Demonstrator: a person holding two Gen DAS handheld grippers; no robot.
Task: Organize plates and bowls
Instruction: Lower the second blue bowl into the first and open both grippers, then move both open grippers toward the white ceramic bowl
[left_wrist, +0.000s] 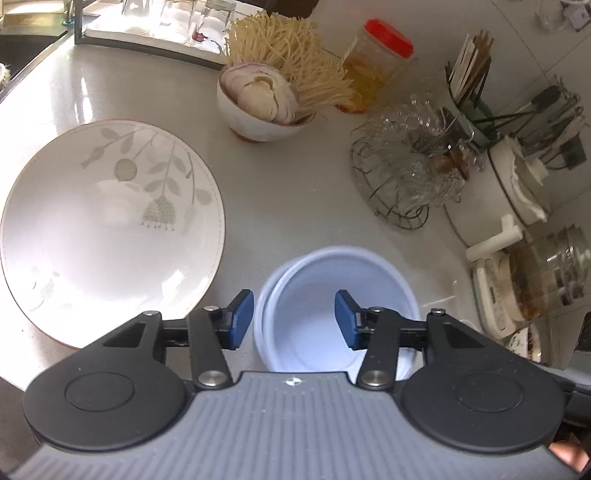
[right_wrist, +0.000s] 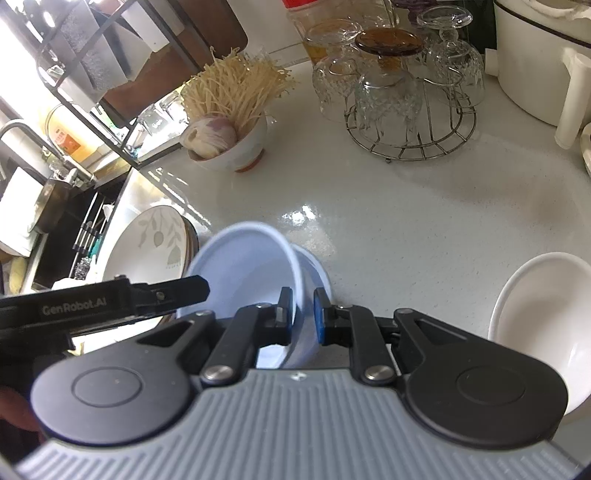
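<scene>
While the pale blue bowls (left_wrist: 334, 314) are nesting on the white countertop (left_wrist: 288, 206), the tongs are parting company.
The left gripper (left_wrist: 294, 319) is hanging half-wide, gripping nothing; the right gripper (right_wrist: 303, 317) is pinching the upper bowl's wall, steadying it beside the flowered plate (left_wrist: 110, 229).

A pale speckled bench (left_wrist: 288, 192) carries a floral plate (left_wrist: 110, 236) at left, nested blue bowls (left_wrist: 332, 314) lower centre, and a wire glass rack (left_wrist: 406, 173) at right.
</scene>
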